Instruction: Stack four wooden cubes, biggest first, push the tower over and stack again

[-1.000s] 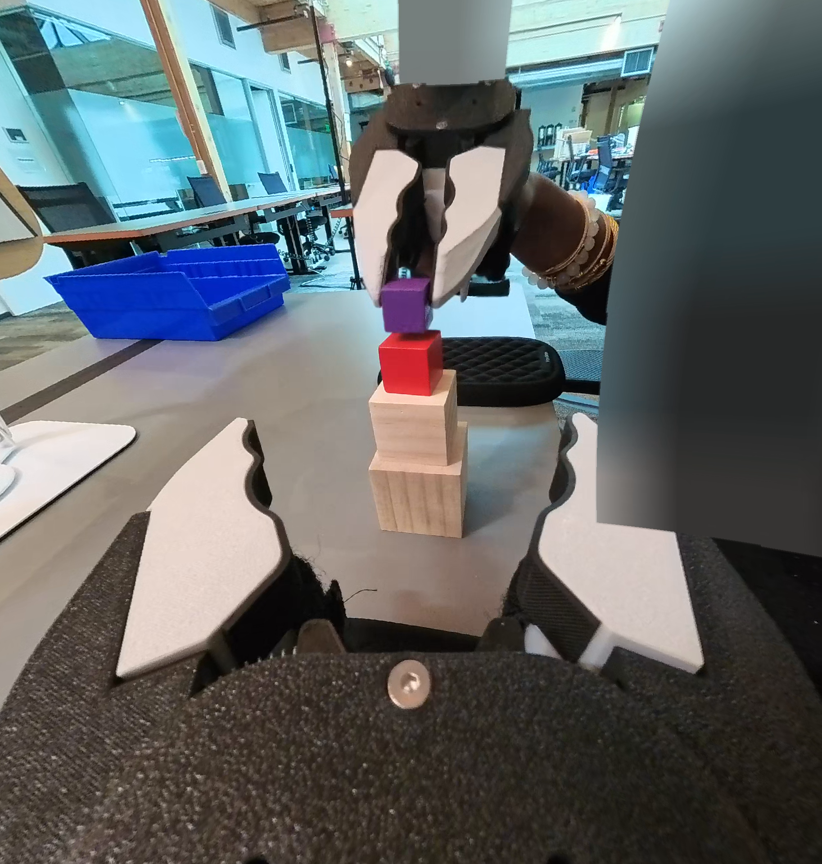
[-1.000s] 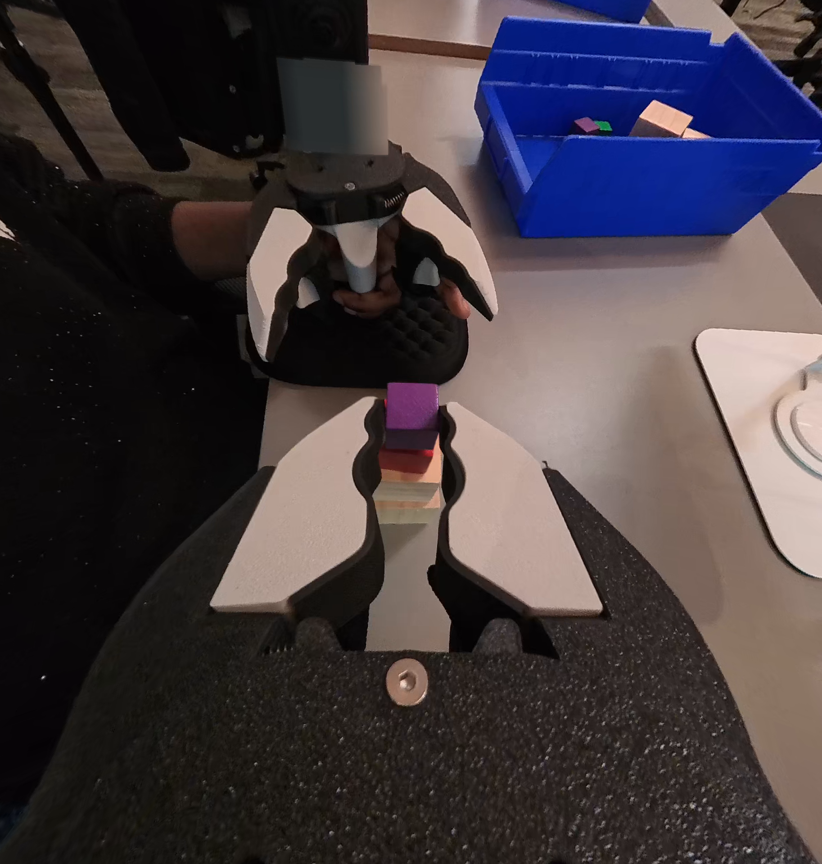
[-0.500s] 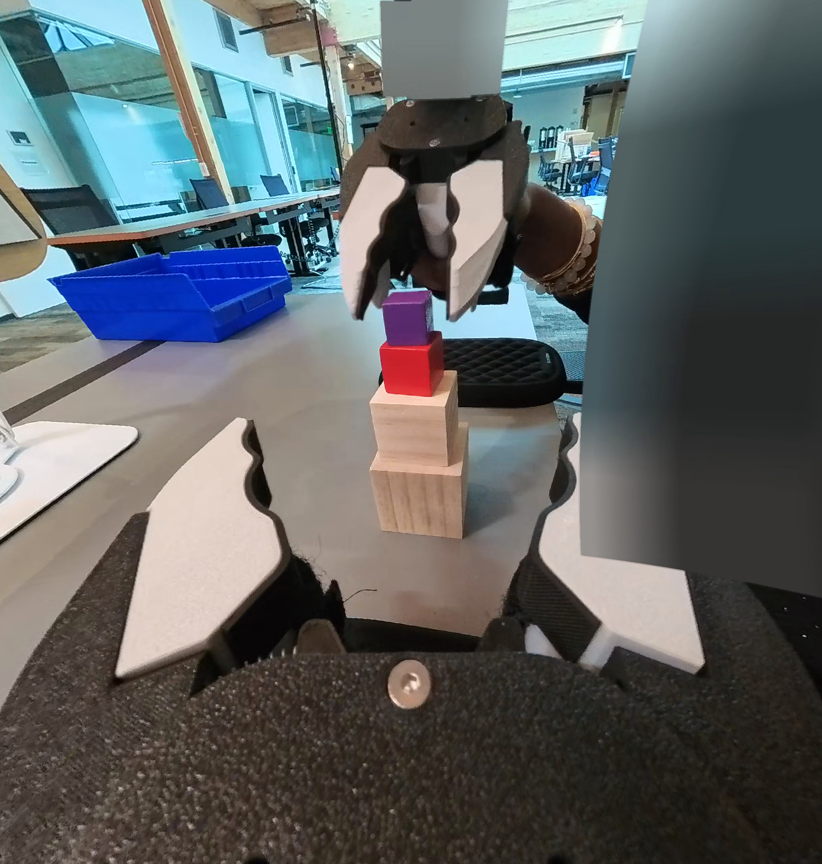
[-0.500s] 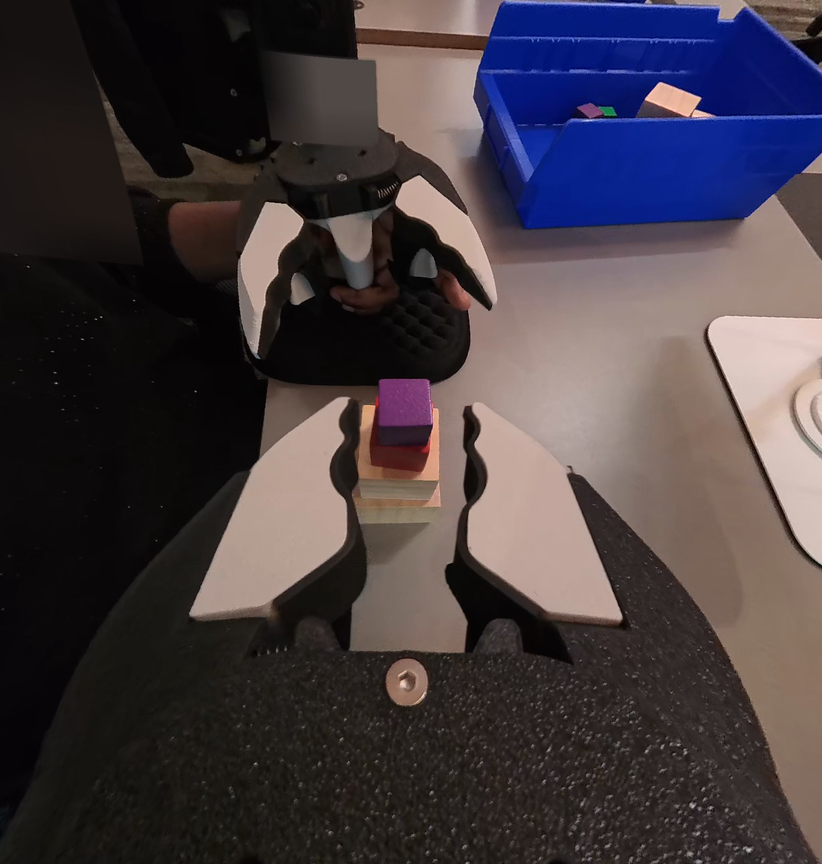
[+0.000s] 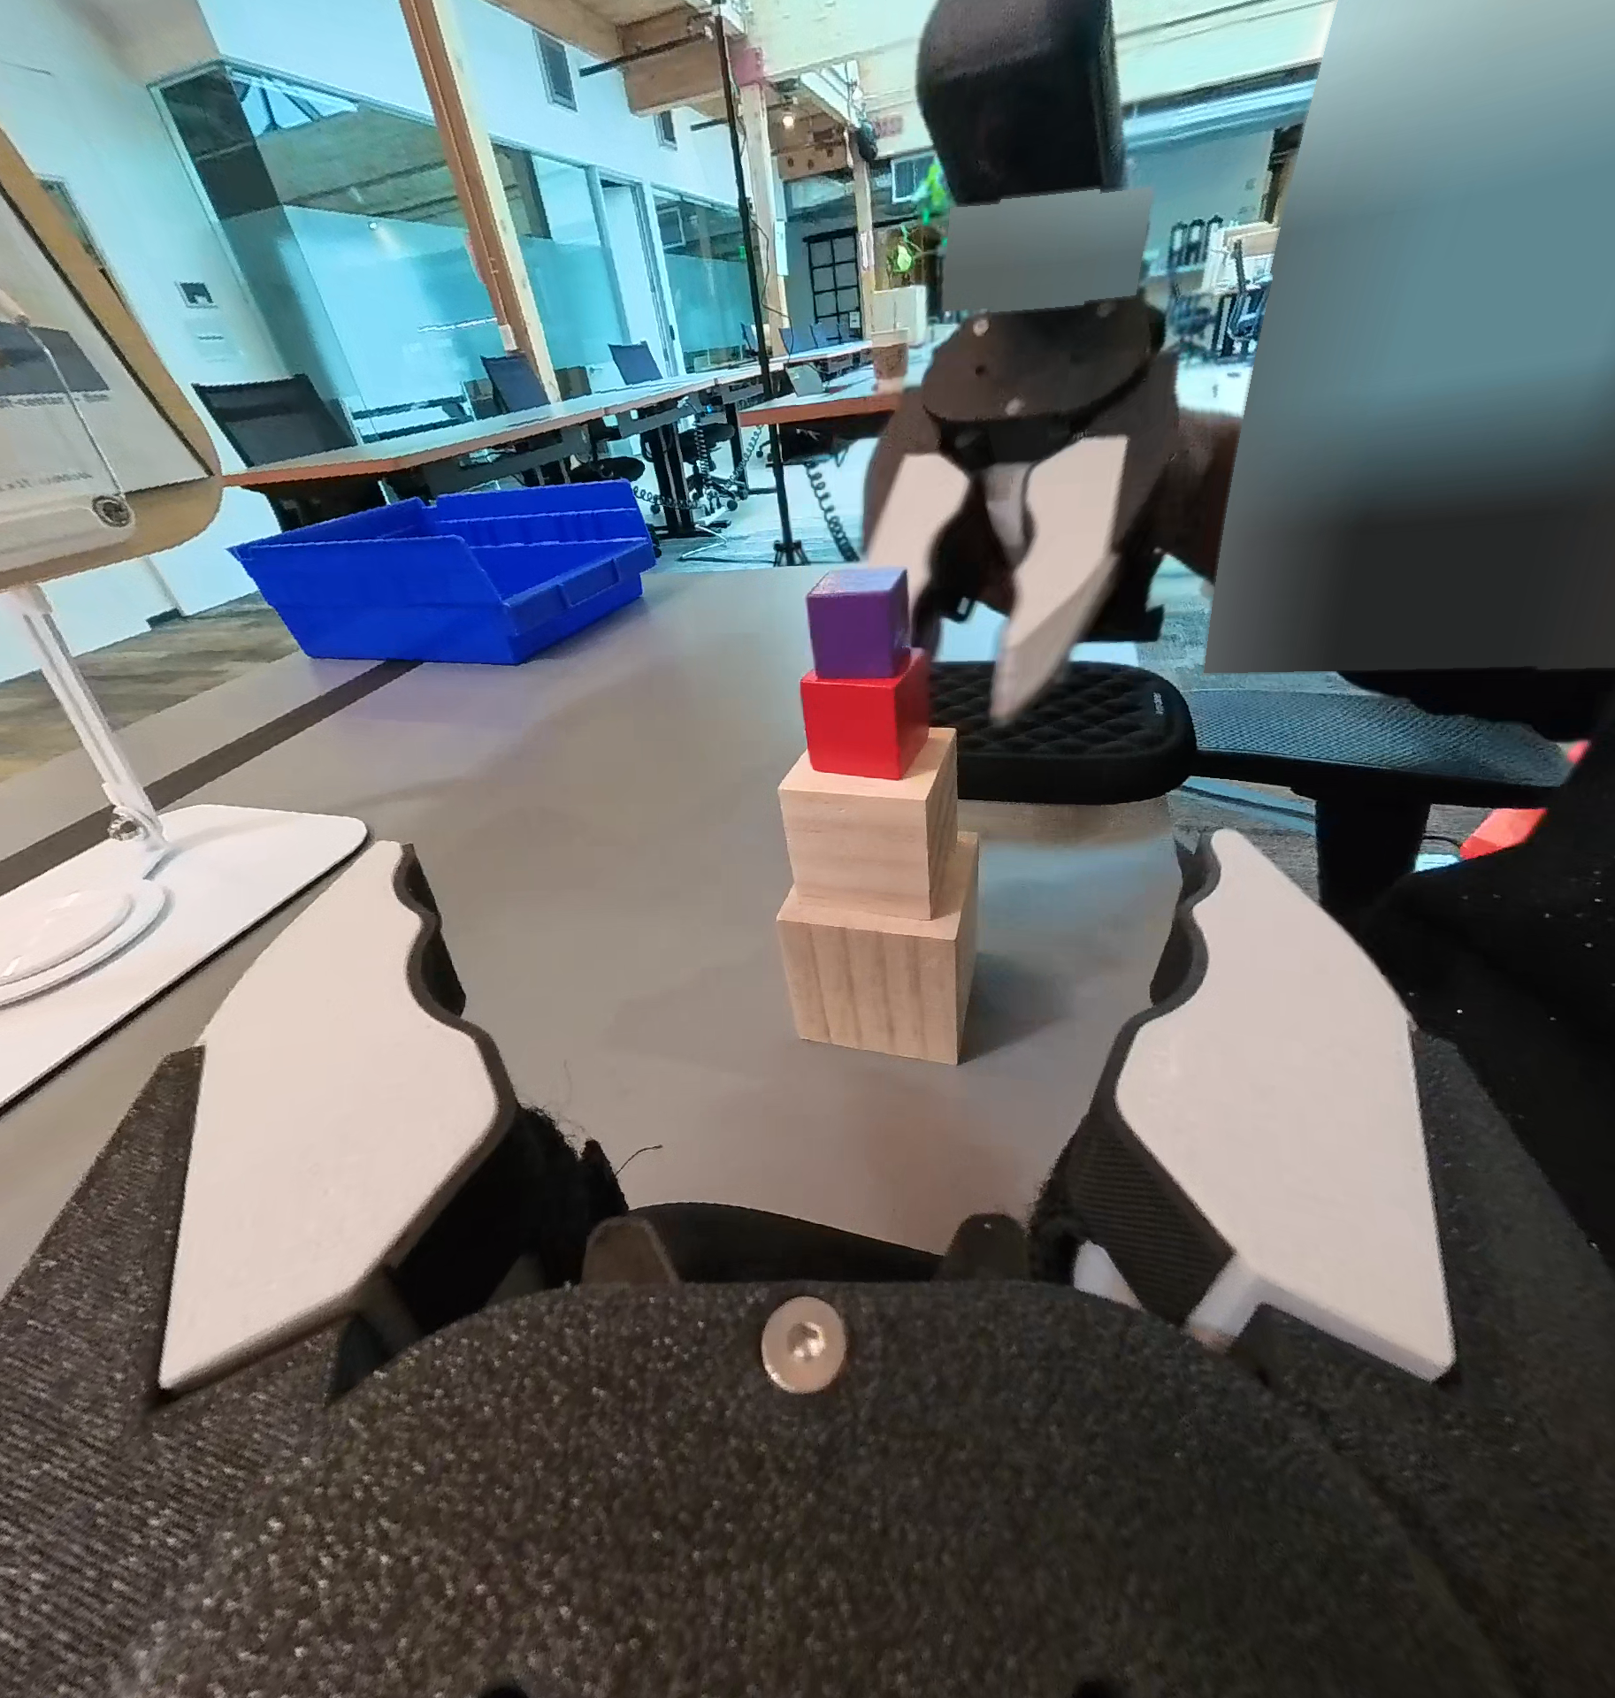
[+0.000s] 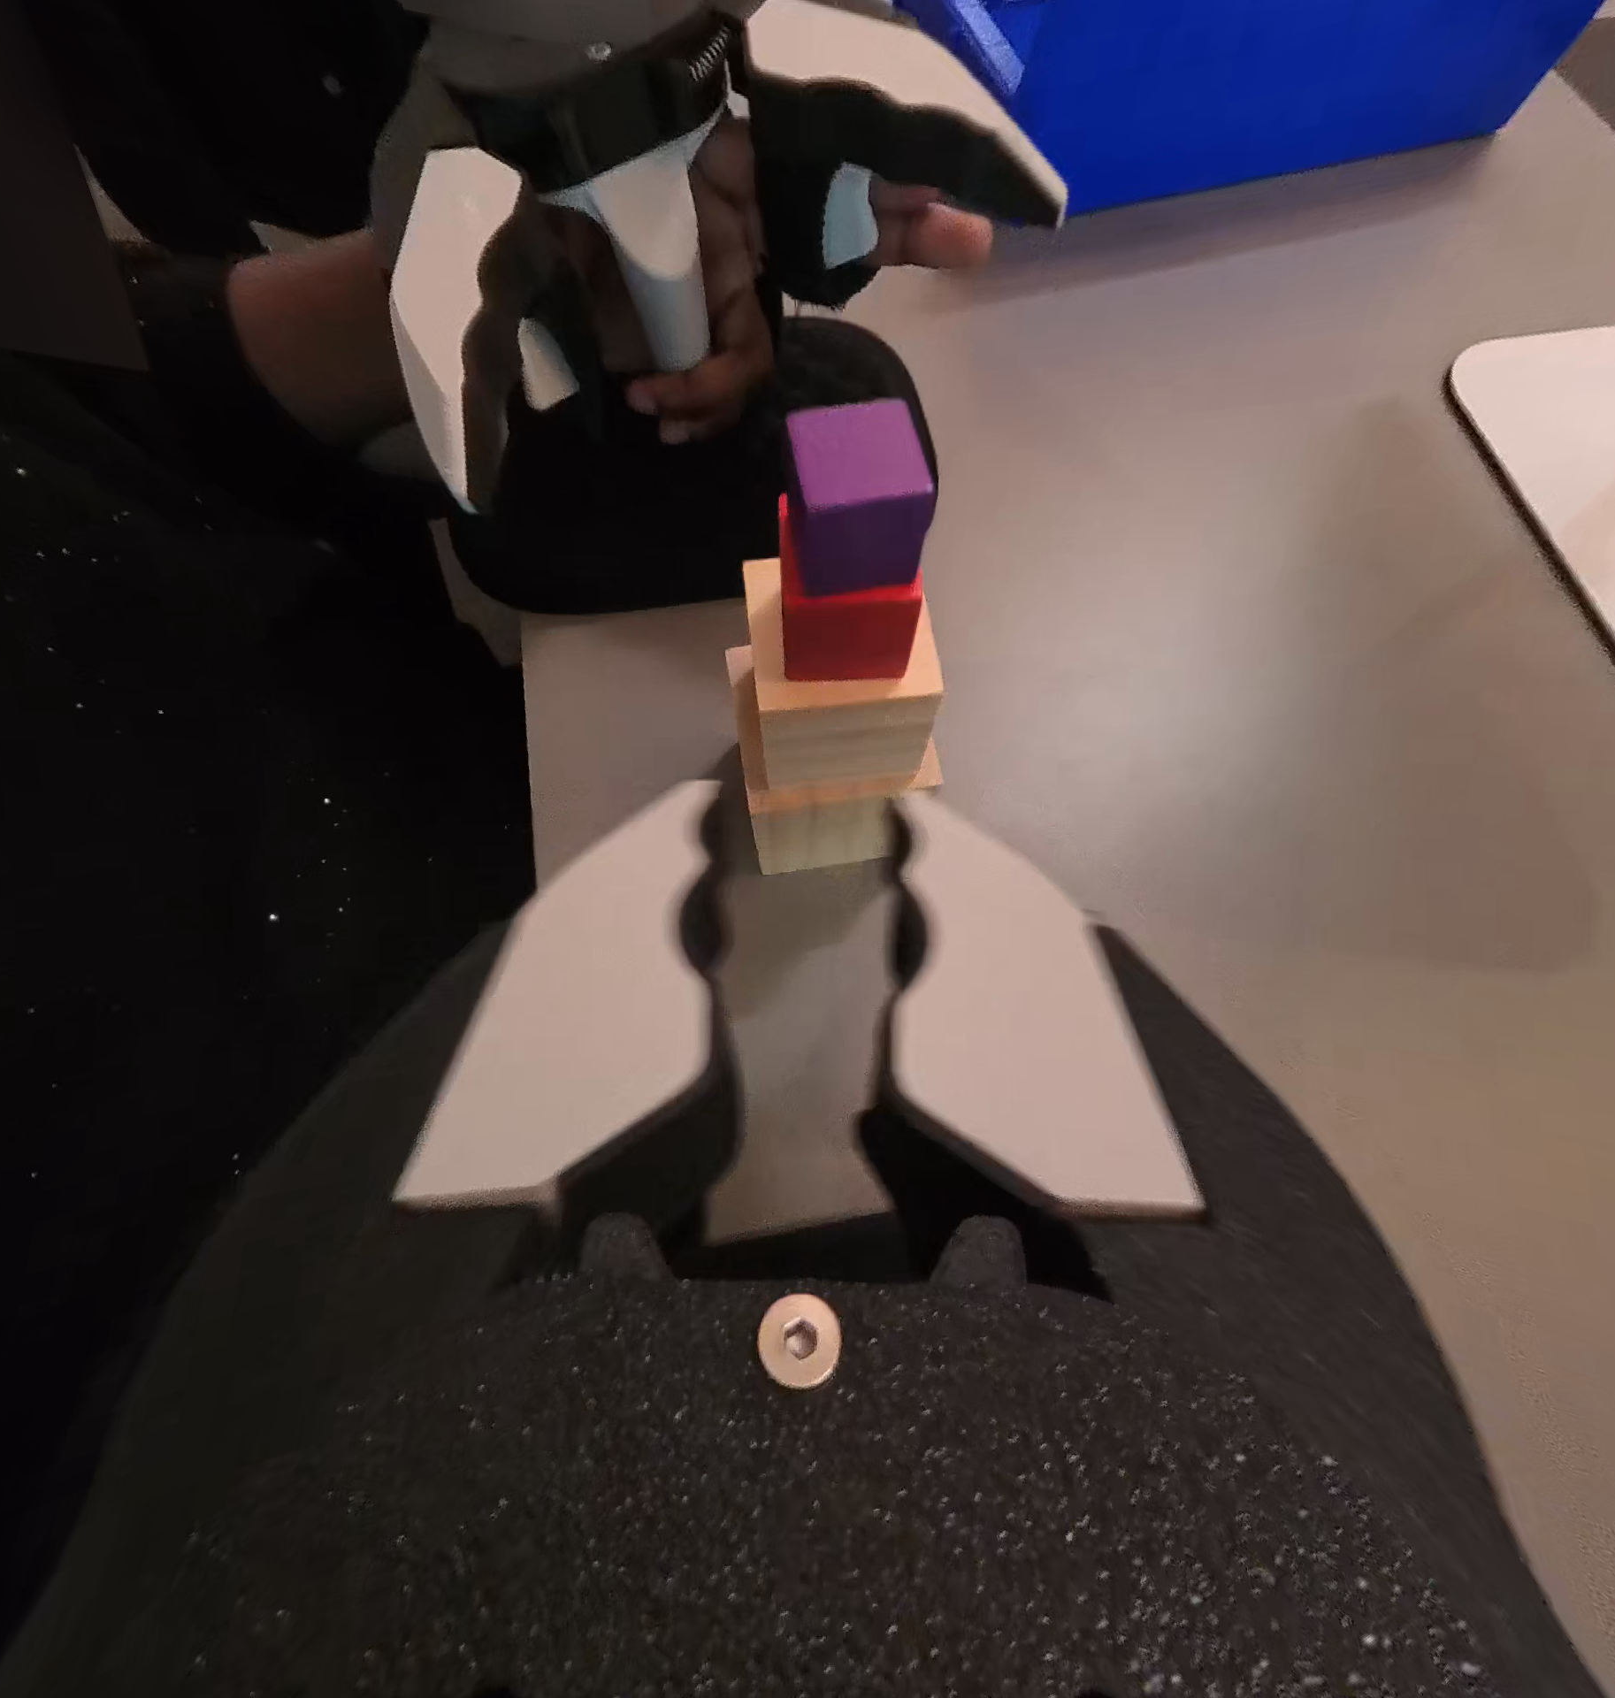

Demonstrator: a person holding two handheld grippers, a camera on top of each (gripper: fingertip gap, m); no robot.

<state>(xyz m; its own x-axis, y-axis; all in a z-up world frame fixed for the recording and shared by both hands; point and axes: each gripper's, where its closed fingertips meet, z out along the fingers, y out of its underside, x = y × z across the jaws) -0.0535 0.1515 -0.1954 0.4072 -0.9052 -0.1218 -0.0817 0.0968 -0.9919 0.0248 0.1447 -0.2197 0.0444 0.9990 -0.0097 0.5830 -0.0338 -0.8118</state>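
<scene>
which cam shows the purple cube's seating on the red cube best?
Left wrist view: it sees the stack side-on, so the purple cube rests visibly flat on the red cube, and sharp. Right wrist view looks down from above, showing the purple cube's top and one side, which cover part of the red cube, slightly blurred.

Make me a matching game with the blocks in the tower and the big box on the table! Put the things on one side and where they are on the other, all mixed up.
Things:
1. purple block
2. red block
3. biggest wooden block
4. blue bin

Places:
A. at the bottom of the tower, on the table
B. right under the purple block
C. far back on the table, away from the tower
D. at the very top of the tower

Pairs: 1-D, 2-B, 3-A, 4-C
</scene>
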